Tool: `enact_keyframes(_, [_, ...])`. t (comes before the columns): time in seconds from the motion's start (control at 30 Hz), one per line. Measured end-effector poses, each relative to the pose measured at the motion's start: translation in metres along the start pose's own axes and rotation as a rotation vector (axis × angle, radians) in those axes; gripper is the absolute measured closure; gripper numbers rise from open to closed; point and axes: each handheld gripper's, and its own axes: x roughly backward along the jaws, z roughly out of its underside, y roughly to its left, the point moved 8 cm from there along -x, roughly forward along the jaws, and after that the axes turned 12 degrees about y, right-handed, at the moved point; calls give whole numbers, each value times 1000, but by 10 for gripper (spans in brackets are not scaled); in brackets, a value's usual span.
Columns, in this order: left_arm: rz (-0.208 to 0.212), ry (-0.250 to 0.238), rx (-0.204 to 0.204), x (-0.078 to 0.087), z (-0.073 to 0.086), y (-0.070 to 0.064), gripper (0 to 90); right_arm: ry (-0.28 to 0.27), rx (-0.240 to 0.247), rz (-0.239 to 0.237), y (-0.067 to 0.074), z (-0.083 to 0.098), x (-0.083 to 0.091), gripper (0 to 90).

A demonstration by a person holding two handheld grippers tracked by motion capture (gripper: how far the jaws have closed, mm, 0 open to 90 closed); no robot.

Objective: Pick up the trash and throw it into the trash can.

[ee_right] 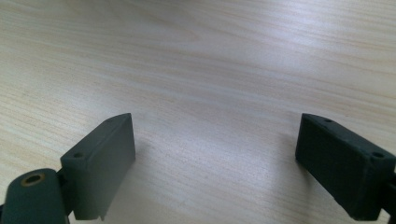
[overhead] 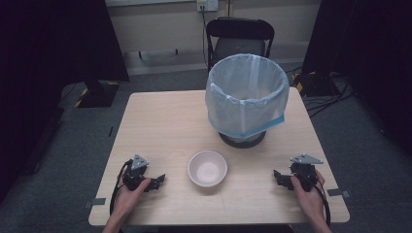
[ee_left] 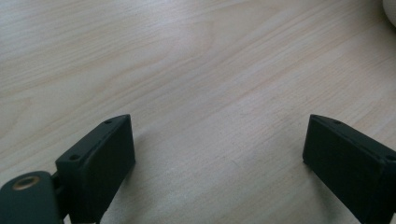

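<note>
A white empty bowl [overhead: 207,168] sits near the front middle of the light wooden table [overhead: 160,126]. Behind it stands a bin lined with a pale blue bag [overhead: 247,97]. My left gripper [overhead: 158,182] rests low on the table to the bowl's left, its jaws wide apart over bare wood [ee_left: 219,135] with nothing between them. The bowl's rim [ee_left: 390,9] peeks in at the top right of the left gripper view. To the bowl's right, my right gripper [overhead: 279,178] is open too, with only bare tabletop [ee_right: 215,135] between its jaws.
A black chair [overhead: 239,39] stands behind the table past the bin. Dark curtains hang on both sides, and cables lie on the grey floor at the right. Tape marks sit at the table's front corners.
</note>
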Motion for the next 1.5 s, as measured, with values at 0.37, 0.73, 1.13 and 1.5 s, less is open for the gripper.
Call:
enact_keyframes(0.37, [-1, 11, -8, 3, 0, 1, 142, 0, 0, 0, 0, 0, 0, 111])
enact_keyframes(0.73, [101, -59, -22, 21, -31, -19, 184, 0, 0, 0, 0, 0, 0, 110])
enact_keyframes(1.13, [221, -116, -97, 16, -99, -60, 220, 0, 0, 0, 0, 0, 0, 111])
enact_keyframes(1.5, [331, -23, -145, -20, -122, -89, 289, 0, 2, 0, 0, 0, 0, 111])
